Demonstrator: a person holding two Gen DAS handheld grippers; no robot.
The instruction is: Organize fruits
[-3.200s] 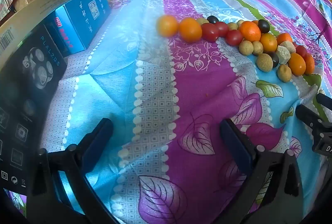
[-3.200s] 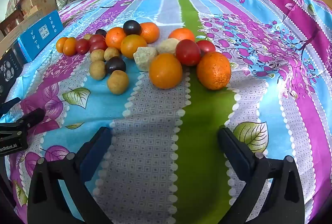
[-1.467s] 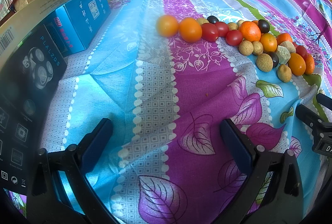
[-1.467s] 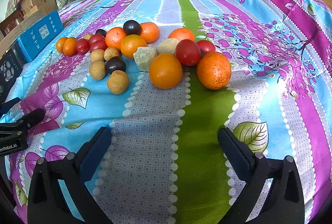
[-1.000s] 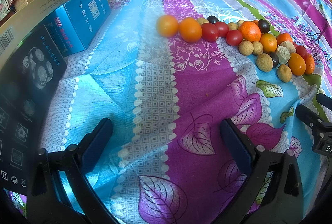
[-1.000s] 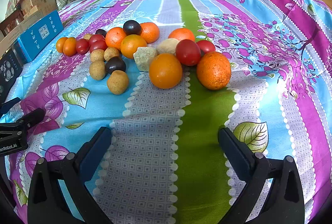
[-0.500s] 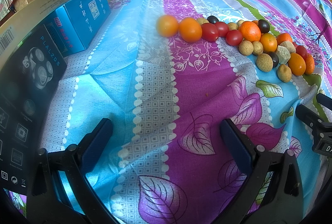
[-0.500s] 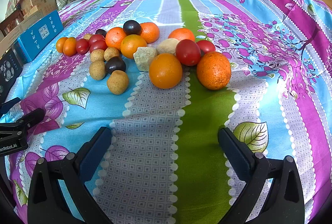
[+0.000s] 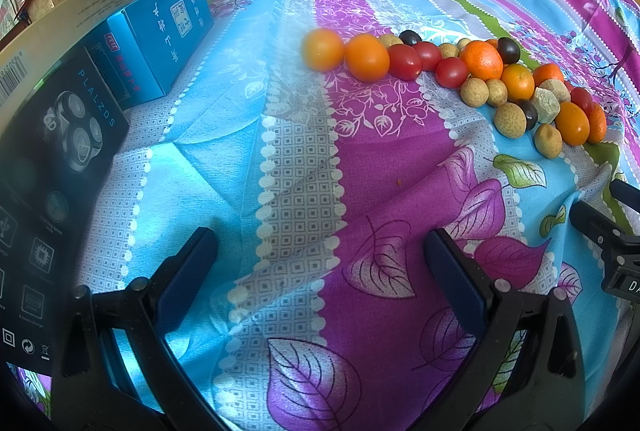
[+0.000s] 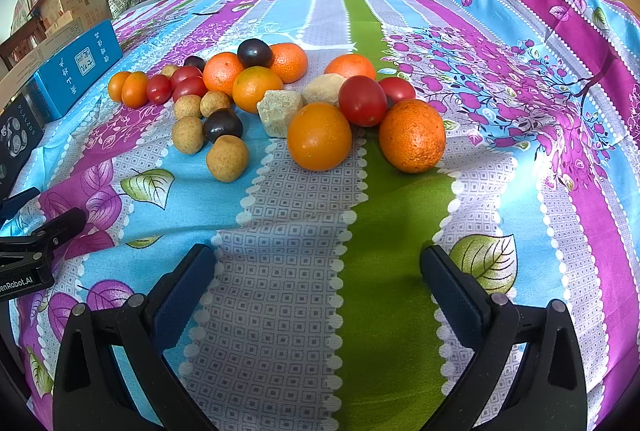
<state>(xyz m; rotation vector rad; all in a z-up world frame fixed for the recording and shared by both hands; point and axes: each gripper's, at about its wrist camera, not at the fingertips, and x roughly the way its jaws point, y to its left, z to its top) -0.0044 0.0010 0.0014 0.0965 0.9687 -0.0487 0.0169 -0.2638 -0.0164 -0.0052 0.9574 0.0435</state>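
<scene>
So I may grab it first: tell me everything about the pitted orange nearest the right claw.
The pitted orange is round, deep orange, with dimpled, dark-speckled skin. It lies free on the cloth's green stripe at the pile's right edge, with a red tomato close against its left. The open right claw sits short of it.

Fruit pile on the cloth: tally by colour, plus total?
orange fruits: 8
red tomatoes: 5
dark plums: 3
tan round fruits: 7 (two show only in the left wrist view)
pale lumps: 2
Total: 25
</scene>
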